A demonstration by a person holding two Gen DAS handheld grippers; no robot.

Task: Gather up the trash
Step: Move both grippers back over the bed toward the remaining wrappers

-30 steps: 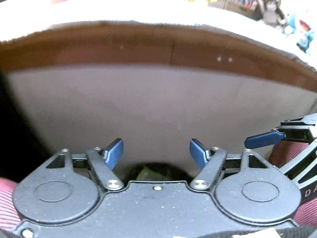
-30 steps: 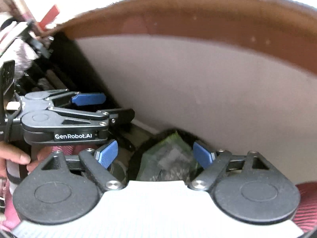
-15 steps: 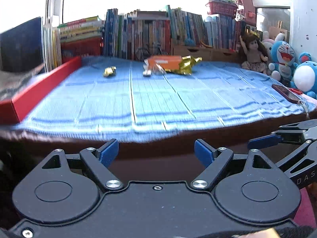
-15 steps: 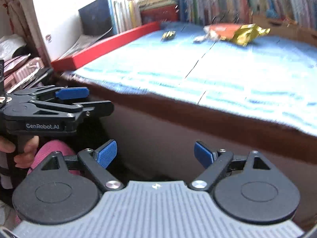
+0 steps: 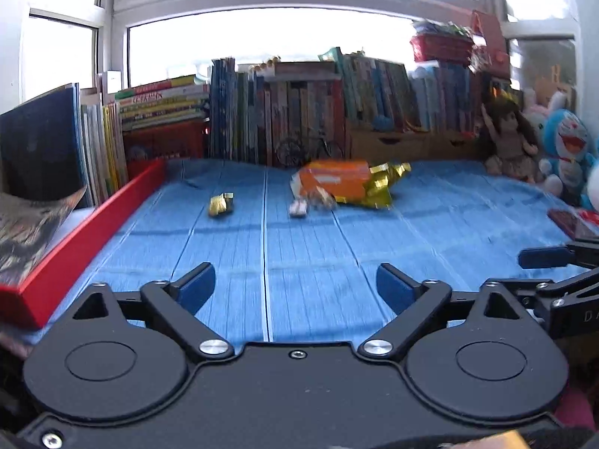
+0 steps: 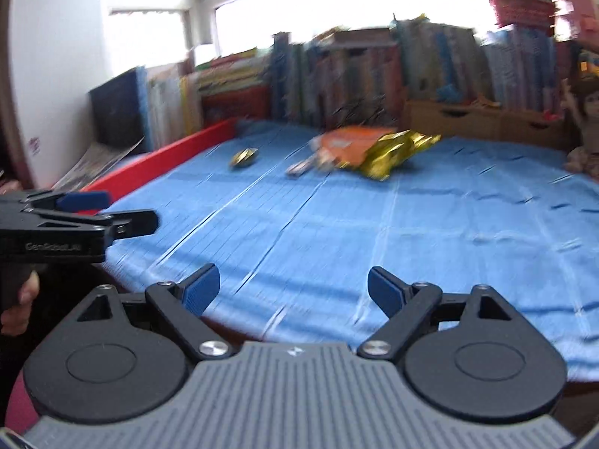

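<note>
The left hand-held gripper (image 5: 295, 286) hangs over the near edge of a blue ribbed mat (image 5: 307, 247); its blue-padded jaws are opening, already wide apart, with nothing between them but the mat beyond. The right hand-held gripper (image 6: 294, 288) is level with it on its right side, jaws spread wide and empty too. Each shows at the edge of the other's view, and part of a hand (image 6: 20, 299) grips the left one's handle. The trash lies well ahead of both, toward the far side of the mat: a small crumpled gold foil wrapper (image 5: 221, 204) on the left, a tiny pale crumpled scrap (image 5: 298, 207) near the middle, and just beyond it an orange snack packet (image 5: 333, 181) with a larger crumpled gold foil bag (image 5: 382, 185) touching its right end. The pieces are blurred, so their print cannot be read. A red board edge (image 5: 86, 232) runs along the mat's left side. Behind the mat stands a row of upright books (image 5: 299, 119) under a bright window (image 5: 262, 33), with a wooden drawer box (image 5: 404, 146) at its right end. A long-haired doll (image 5: 511, 142) and a blue plush cat toy (image 5: 567, 146) sit at the far right corner.
</note>
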